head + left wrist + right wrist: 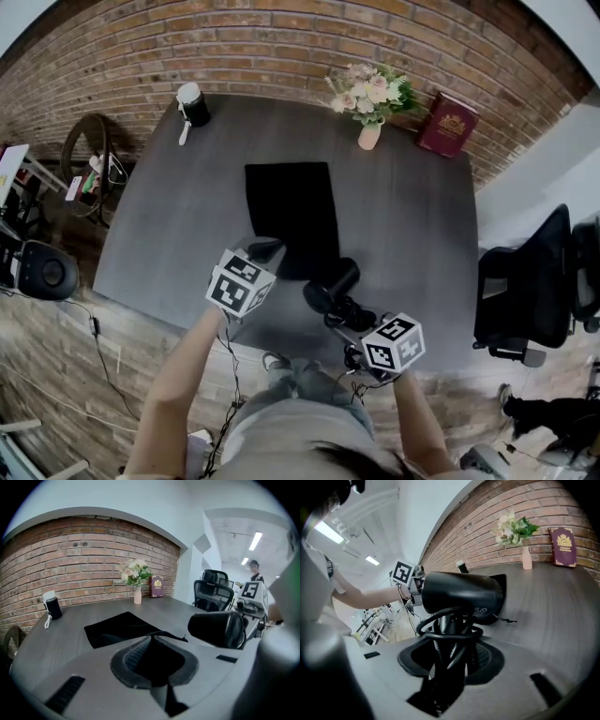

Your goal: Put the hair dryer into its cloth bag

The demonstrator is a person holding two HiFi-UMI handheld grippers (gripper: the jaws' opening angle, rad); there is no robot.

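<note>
The black cloth bag (pixel 291 214) lies flat in the middle of the grey table (pixel 169 225). My left gripper (pixel 266 249) is shut on the bag's near edge; in the left gripper view the black cloth (pixel 123 628) runs up into the closed jaws of that gripper (pixel 152 666) and is lifted a little. The black hair dryer (pixel 330 285) hangs just right of the bag's near corner, barrel toward the bag. My right gripper (pixel 351 321) is shut on its handle, cord coiled round it (pixel 449 631). The dryer's barrel (pixel 461 592) hides most of the bag in the right gripper view.
At the far edge stand a vase of flowers (pixel 369 131), a dark red book (pixel 447 123) and a black-and-white cylinder (pixel 193 103). Black office chairs (pixel 530 281) stand to the table's right. A brick wall runs behind the table.
</note>
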